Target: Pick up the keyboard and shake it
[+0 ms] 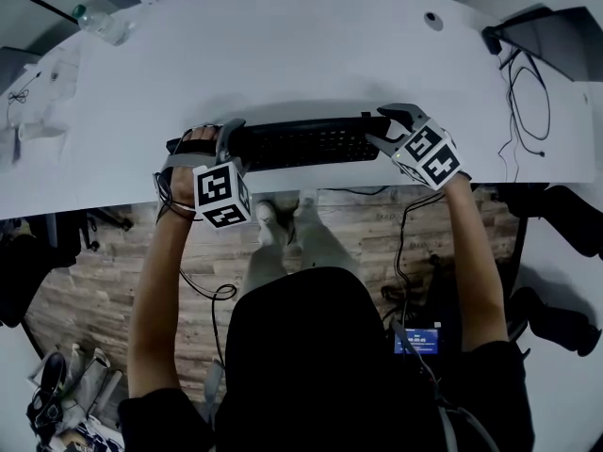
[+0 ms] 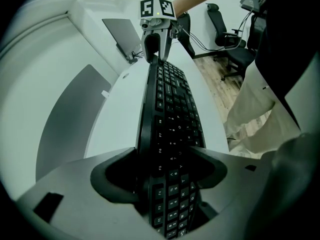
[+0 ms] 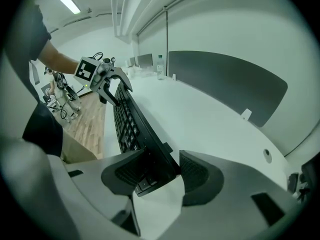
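L claw (image 2: 165, 171) clenched on keyboard (image 1: 301, 142) left end, R claw (image 3: 167, 176) clenched on right end. Jaws pinch key face vs underside. Keyboard spans between them over near edge of counter (image 1: 283, 55). R end looks lifted off surface; L end can't tell.

Handling, my read: light, stiff plastic slab, no sag w/ both ends held. Smooth shell, so could slip or twist in a shake. Keep squeeze firm, pads on frame not keys.

Far left: bottle (image 1: 99, 24), well apart.
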Demonstrator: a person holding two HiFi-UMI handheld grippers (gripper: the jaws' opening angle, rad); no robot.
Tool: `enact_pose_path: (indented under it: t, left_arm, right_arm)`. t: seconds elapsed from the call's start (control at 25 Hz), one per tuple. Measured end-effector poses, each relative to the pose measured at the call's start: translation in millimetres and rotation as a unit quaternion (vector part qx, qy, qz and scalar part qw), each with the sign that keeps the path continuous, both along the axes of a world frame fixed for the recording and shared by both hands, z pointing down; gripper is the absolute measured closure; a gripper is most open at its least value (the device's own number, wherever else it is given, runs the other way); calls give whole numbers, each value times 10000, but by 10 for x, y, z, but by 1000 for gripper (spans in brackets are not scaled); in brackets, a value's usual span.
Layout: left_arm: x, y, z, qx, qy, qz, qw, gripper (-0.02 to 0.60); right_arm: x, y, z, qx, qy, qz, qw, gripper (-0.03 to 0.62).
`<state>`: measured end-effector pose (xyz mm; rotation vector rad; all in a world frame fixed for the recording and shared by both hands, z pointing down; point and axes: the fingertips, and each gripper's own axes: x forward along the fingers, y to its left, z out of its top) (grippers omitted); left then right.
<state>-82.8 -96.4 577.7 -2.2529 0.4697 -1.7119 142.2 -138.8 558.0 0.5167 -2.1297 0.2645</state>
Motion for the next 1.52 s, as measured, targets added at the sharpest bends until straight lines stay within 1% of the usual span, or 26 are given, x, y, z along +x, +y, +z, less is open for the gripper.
enact_pose_path:
  t: [0.32, 0.84, 1.0, 1.12, 1.2, 1.32, 1.44, 1.52]
  left_arm:
    - [0, 46, -28, 306, -2, 62, 9995, 248]
    - [-22, 67, -65, 664, -29, 166, 9977, 249]
    - [-25, 82, -98, 855, -21, 209, 9961, 249]
    - [-20, 94, -100, 897, -4, 244, 9957, 249]
    - [-23, 96, -103, 927, 6, 275, 9953, 249]
    - [-24, 113, -110, 993, 29, 310, 9946, 249]
    - [-25, 126, -116, 1047, 42, 319, 9940, 249]
    - [-25, 136, -128, 1088, 44, 335, 9935, 249]
  right_arm:
    - [8, 83, -54, 261, 32, -44, 9996, 390]
    - [-8, 186, -114, 652, -9, -48, 9979, 395]
    - [-14, 204, -123, 707, 123, -137, 9973, 395]
    - [-29, 220, -140, 640, 276, -218, 9973, 395]
    - [-122, 245, -193, 561, 279, -380, 9973, 395]
    - [-377, 292, -292, 452, 314, -801, 9953, 384]
    - [-646, 312, -322, 333, 477, -1329, 9894, 381]
    - [-771, 334, -290, 156, 665, -1633, 9842, 379]
